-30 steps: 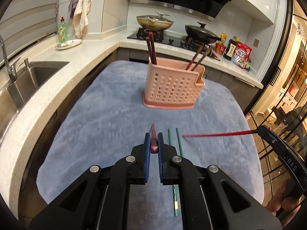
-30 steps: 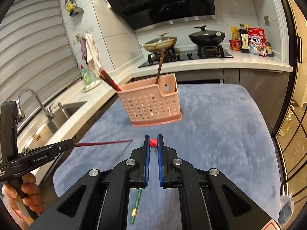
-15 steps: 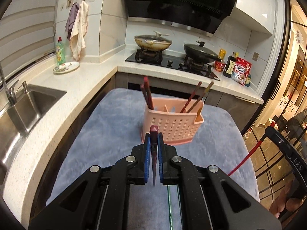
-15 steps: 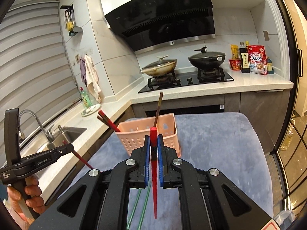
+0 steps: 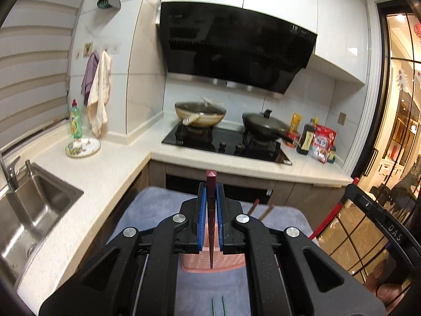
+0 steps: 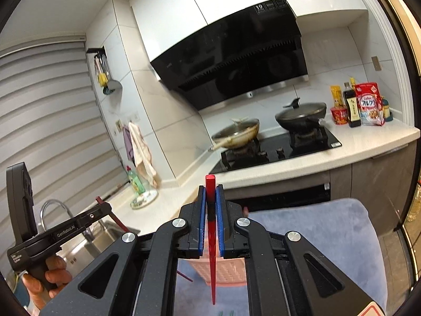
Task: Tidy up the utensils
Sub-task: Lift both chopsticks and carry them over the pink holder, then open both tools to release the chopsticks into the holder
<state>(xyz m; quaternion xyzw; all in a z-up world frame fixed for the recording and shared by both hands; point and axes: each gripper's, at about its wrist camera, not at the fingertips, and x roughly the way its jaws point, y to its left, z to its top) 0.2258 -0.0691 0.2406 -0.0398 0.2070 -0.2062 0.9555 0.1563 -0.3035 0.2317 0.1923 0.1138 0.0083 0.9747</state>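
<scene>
The dark red chopstick (image 5: 211, 226) stands upright, pinched between the blue pads of the left tool (image 5: 210, 197), its thick end above the pads and its tip hanging before the pink basket (image 5: 202, 262). The right tool (image 6: 210, 200) is clamped in the same way on a bright red chopstick (image 6: 211, 250), tip pointing down.

Both tools hide most of the basket: only its lower wall and base show between the arms, so its compartments cannot be made out. In the left view two chopstick ends (image 5: 263, 210) poke up past the right arm; the rest is hidden. The two green chopsticks (image 5: 218, 306) lie on the blue-grey cloth over the tabletop (image 5: 158, 210), cut off at the near edge.

A second ago both red chopsticks lay almost level above the cloth, and the whole basket stood in view farther off with chopsticks in it; now each one hangs vertical and the far stove (image 5: 226, 142) fills the view.

In the right view a hand (image 6: 47, 276) holds the left tool's handle at the near left.
</scene>
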